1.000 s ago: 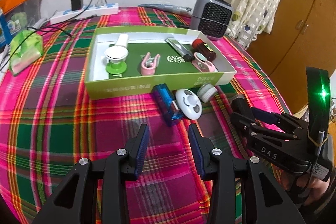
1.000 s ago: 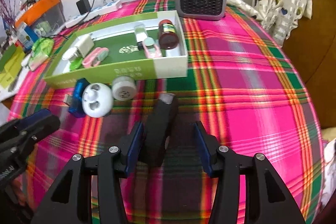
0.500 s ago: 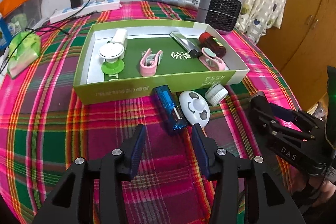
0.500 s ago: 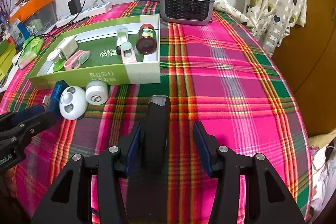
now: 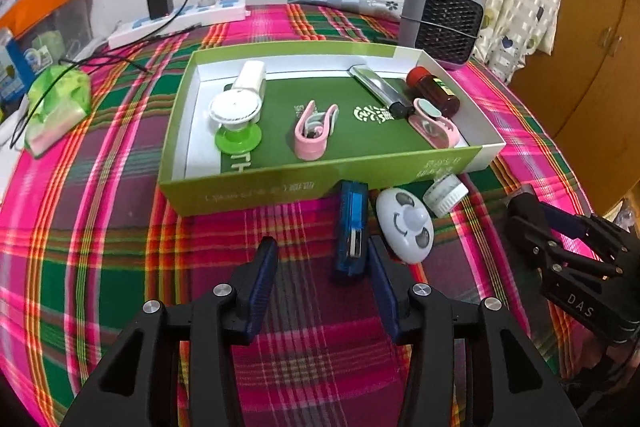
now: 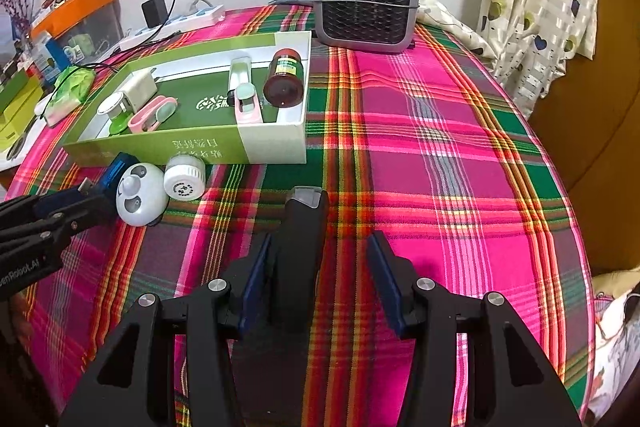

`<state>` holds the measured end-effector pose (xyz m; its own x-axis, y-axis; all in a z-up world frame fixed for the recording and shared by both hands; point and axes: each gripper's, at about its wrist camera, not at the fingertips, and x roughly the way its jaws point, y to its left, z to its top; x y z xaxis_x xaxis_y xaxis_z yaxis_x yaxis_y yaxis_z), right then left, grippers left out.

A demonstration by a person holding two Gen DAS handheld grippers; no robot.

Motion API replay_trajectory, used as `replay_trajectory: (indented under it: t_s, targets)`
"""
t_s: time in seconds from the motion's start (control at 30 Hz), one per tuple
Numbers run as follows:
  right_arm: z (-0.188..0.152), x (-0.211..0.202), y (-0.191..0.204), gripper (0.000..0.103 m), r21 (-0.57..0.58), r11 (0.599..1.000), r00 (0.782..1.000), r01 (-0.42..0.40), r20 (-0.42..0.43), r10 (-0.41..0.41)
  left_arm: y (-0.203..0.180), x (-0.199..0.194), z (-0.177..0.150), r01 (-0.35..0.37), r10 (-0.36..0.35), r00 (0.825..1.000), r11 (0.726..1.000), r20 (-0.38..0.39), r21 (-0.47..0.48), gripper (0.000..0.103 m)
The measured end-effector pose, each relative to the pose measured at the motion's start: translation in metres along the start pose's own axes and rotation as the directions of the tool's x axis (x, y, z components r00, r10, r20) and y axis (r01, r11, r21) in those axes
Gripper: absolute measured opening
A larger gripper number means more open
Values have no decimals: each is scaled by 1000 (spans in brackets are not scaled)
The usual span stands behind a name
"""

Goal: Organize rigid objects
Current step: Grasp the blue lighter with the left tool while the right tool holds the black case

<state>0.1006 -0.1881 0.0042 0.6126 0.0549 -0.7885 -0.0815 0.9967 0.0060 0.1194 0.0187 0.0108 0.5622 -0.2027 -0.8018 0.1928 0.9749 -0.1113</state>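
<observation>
Left gripper point(image 5: 322, 269), black plastic w/ blue ribbed pads, jaws wide apart, widened over the past second but steady these last moments, gripping nothing. Blue translucent USB reader point(image 5: 351, 231) lying on cloth just inside right pad, metal plug end nearest; contact w/ pad hard to call. Right gripper point(image 6: 318, 267) parted too: black matte device point(image 6: 301, 259), long and boxy w/ grey cap at far tip, lying between pads, hugging left one, clear gap to right one. Near end hidden under gripper body.

Next out: white oval gadget point(image 5: 405, 225), smooth plastic, grey round insets, beside the reader. White ribbed cap point(image 5: 445, 194) just beyond, against box wall. Plaid tablecloth point(image 5: 100, 239), woven pink/green.

Green cardboard box point(image 5: 256, 189), shallow, white inner walls, holding: pink clips, white disc on green base, white block, silver tube, brown bottle w/ red lid. Print on box front blurred, unreadable.

Far back: grey mesh-front heater point(image 6: 366, 7), power strip, curtain cut off at frame edge.
</observation>
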Motion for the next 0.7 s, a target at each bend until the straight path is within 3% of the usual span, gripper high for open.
replay_trajectory:
  t_s: [0.4, 0.47, 0.53, 0.7]
  targets:
    - [3, 2, -2, 50, -6, 1000, 1000, -4, 9, 4, -4, 7, 8, -19, 19, 1000, 999, 11, 27, 43]
    - [3, 2, -3, 50, -5, 1000, 1000, -7, 8, 7, -3, 7, 8, -21, 21, 1000, 1000, 12, 23, 40]
    - [3, 2, -3, 50, -11, 1000, 1000, -3, 9, 3, -2, 6, 7, -15, 15, 1000, 1000, 13, 18, 30]
    - [3, 1, -4, 47, -9, 1000, 1000, -6, 12, 6, -2, 5, 6, 4, -4, 1000, 1000, 14, 16, 20]
